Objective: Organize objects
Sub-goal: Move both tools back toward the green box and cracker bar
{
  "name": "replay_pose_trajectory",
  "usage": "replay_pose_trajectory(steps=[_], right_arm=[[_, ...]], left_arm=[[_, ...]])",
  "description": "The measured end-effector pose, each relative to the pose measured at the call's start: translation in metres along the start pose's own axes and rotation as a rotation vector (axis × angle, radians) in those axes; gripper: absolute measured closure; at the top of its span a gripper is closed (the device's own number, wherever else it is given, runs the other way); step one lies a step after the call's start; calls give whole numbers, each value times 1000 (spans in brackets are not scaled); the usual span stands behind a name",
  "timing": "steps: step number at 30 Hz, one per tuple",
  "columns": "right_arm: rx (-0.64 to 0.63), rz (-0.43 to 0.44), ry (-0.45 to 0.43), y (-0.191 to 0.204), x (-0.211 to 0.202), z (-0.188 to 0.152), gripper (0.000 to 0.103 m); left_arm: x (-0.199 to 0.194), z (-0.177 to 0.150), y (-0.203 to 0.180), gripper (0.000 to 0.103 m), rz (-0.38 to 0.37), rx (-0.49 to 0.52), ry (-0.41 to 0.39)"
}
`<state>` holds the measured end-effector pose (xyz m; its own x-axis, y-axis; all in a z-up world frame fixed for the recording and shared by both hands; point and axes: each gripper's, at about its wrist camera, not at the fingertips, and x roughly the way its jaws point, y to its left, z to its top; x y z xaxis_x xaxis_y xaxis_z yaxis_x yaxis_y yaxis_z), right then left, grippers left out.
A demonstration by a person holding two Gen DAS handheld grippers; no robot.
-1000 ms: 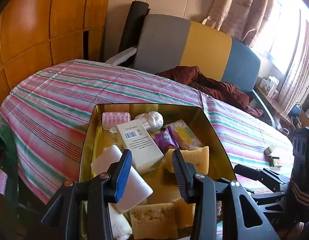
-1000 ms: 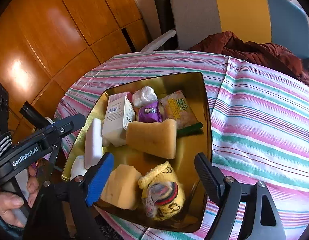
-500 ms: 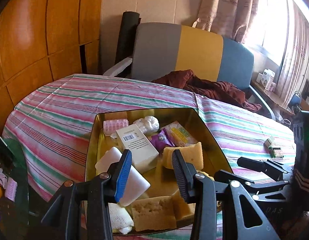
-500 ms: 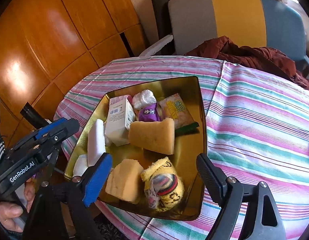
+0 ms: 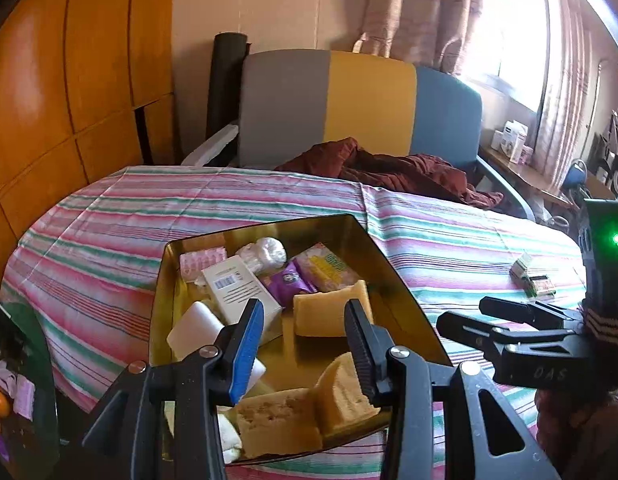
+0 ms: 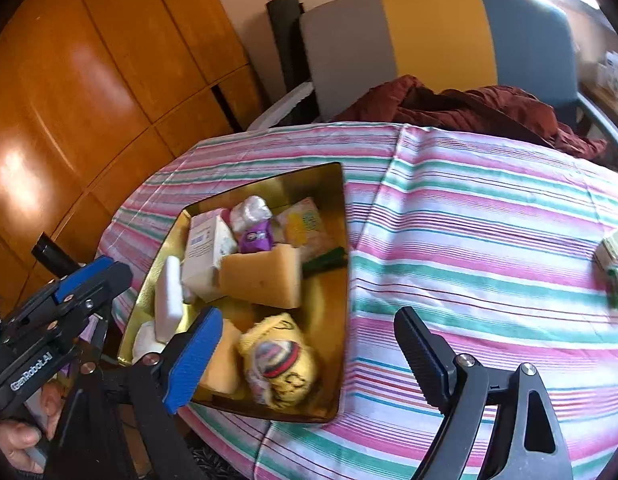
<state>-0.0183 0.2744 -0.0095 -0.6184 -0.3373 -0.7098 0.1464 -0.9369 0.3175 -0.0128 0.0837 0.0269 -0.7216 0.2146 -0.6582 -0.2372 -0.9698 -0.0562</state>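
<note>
Your left claw [image 5: 305,340] hangs over the near end of the gold tray [image 5: 405,296], its fingers parted by a moderate gap with nothing between them. Your right claw [image 6: 305,354] stands wide open and empty, over the tray's near right corner and the striped worktop [image 6: 489,216].

The tray sits on the worktop near its edge and is crowded. At the far end lie a white barcoded box [image 5: 239,290], a purple packet [image 5: 289,282], a yellow-green snack packet [image 5: 327,268] and a white wrapped bundle [image 5: 267,250]. A tan sponge [image 6: 263,276] leans across the middle, touching the box, with a white bar [image 6: 169,300] on edge beside it. At the near end sits a yellow knitted item [image 6: 281,360], just beside another sponge [image 6: 223,358].

Well apart on the worktop, off to the right, lies a small green-and-white pack [image 6: 611,250].
</note>
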Motion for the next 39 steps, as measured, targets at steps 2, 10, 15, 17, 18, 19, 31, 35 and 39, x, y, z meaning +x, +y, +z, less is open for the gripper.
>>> replay_pose_trajectory(steps=[2, 10, 15, 17, 18, 19, 31, 35, 39], right_arm=[[15, -12, -4, -7, -2, 0, 15], [102, -88, -27, -50, -19, -4, 15], [154, -154, -26, -82, -30, -9, 15], [165, -179, -27, -92, -35, -10, 15], [171, -192, -28, -98, -38, -11, 15], [176, -205, -29, -104, -41, -11, 15], [258, -349, -7, -176, -69, -13, 14], [270, -398, 3, -201, -79, -12, 14], [281, -446, 11, -224, -87, -11, 14]], left_arm=[[0, 1, -6, 61, -7, 18, 0], [2, 7, -32, 61, -49, 85, 7], [5, 9, -51, 61, -76, 130, 13], [6, 11, -58, 61, -86, 150, 15], [7, 12, -61, 61, -89, 157, 16], [8, 13, -65, 61, -96, 165, 17], [24, 20, -108, 61, -145, 259, 36], [32, 23, -125, 61, -161, 289, 44], [39, 25, -142, 61, -176, 321, 51]])
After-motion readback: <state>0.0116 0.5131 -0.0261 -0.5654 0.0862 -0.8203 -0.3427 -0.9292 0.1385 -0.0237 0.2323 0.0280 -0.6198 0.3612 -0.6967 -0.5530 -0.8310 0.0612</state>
